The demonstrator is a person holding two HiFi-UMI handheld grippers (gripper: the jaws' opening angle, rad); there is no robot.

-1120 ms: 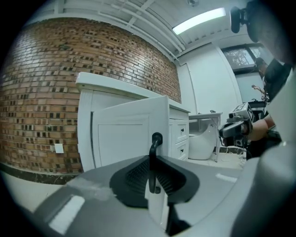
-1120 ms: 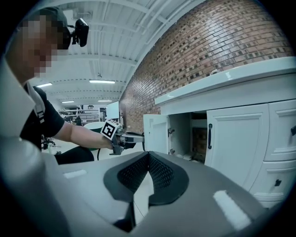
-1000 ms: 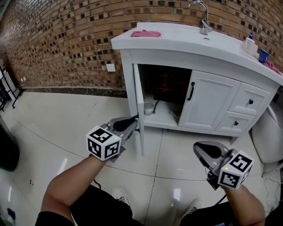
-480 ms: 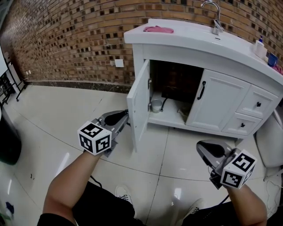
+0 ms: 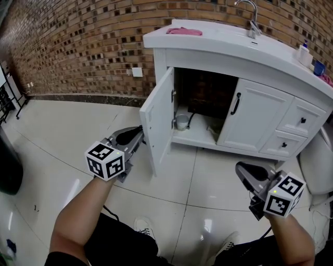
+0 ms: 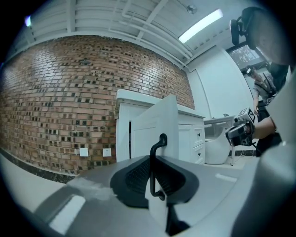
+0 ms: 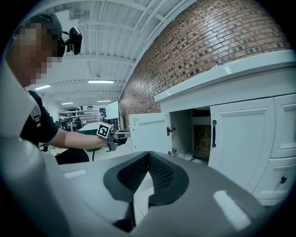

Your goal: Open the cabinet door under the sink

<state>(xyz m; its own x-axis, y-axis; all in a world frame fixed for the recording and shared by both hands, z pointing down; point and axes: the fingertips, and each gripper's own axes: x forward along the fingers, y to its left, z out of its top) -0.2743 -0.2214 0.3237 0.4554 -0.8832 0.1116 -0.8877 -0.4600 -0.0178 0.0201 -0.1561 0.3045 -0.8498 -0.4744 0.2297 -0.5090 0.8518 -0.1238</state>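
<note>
Brick wall [image 5: 78, 47] in red and dark bricks runs behind, with white wall plates [image 5: 137, 71] low down and a dark skirting [image 5: 78, 97] at its foot. Floor [image 5: 62, 140] is glossy pale tile with thin joints and bright reflections. Overhead, a white beamed ceiling [image 6: 106, 14] with a lit strip light [image 6: 201, 25].

Swung-out cabinet door [image 5: 157, 114] screens the cupboard opening [image 5: 205, 96] from the person's left side.
</note>
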